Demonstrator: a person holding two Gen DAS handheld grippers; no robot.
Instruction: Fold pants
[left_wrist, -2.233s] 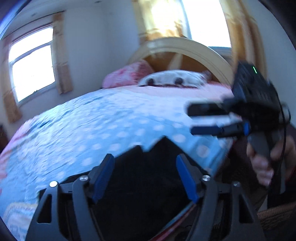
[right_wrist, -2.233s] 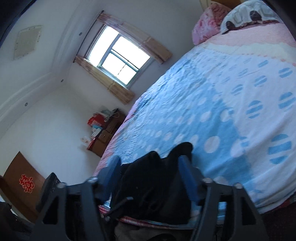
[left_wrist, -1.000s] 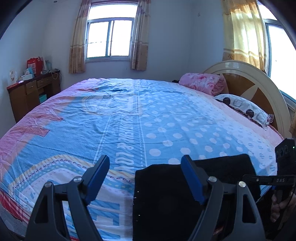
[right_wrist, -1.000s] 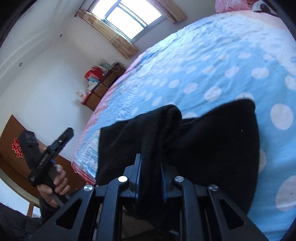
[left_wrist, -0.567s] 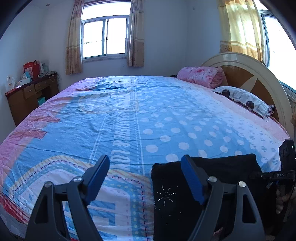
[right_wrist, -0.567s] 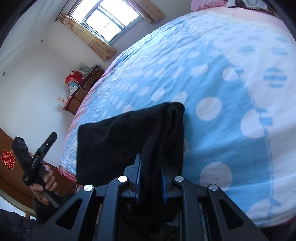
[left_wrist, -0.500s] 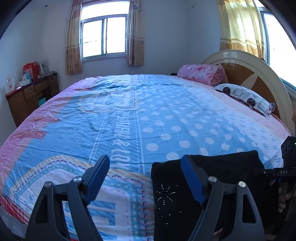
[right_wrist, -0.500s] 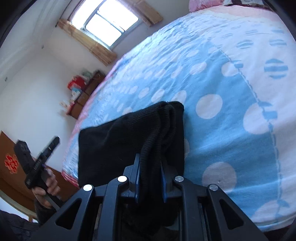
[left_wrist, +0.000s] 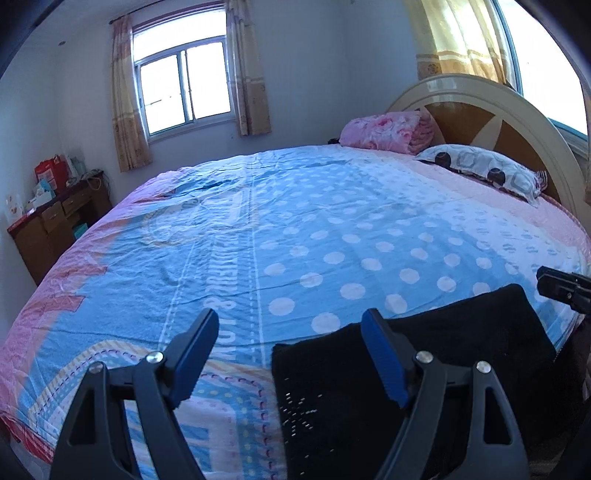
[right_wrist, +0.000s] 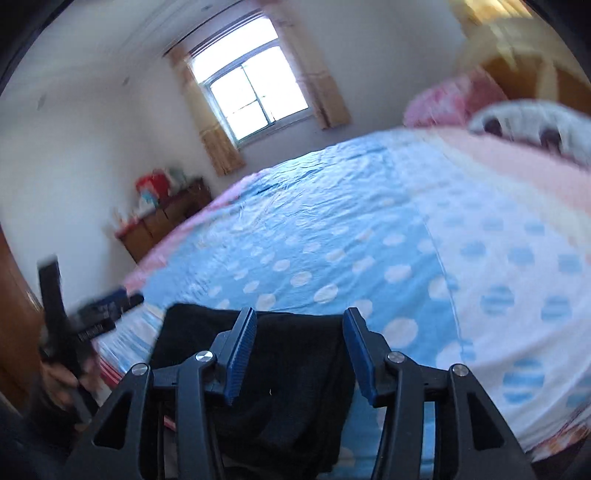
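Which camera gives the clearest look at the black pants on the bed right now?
The left wrist view: it is sharp and shows the black pants lying flat at the bedspread's near edge, with sparkly dots on one corner. The right wrist view is motion-blurred and shows them behind the open right gripper.

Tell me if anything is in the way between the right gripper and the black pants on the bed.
Nothing visible. The right gripper is open just above the folded black pants, which lie at the near edge of the polka-dot bedspread.
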